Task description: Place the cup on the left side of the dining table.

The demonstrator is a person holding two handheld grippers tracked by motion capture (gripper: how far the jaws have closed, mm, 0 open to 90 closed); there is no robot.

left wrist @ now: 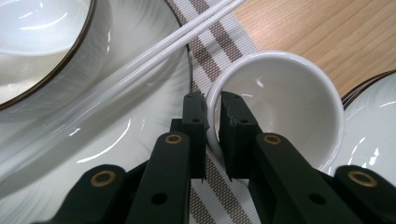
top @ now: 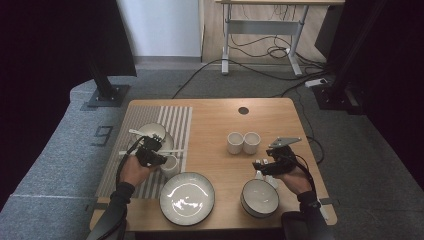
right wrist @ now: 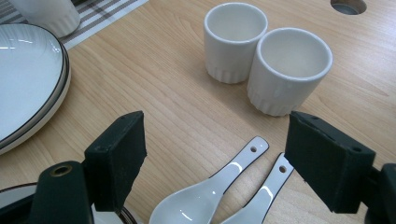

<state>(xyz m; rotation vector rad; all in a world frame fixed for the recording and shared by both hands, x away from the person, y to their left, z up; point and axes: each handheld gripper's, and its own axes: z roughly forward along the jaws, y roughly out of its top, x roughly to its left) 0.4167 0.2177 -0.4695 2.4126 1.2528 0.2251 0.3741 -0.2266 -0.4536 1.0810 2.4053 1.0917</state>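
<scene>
My left gripper (left wrist: 213, 121) is shut on the near rim of a small white cup (left wrist: 275, 107), one jaw inside and one outside. In the high view this cup (top: 170, 165) stands on the striped placemat (top: 165, 122) just right of the left gripper (top: 161, 159). My right gripper (right wrist: 219, 144) is open above two white spoons (right wrist: 219, 186) that lie on the wood. In the high view the right gripper (top: 260, 165) hovers just behind a white bowl (top: 260, 198).
Two white cups (right wrist: 236, 39) stand side by side mid-table. A pair of white chopsticks (left wrist: 154, 49) rests across a plate (left wrist: 93, 135) holding a bowl (left wrist: 37, 37). A large plate (top: 187, 198) sits at the front. The table has a round hole (top: 243, 110).
</scene>
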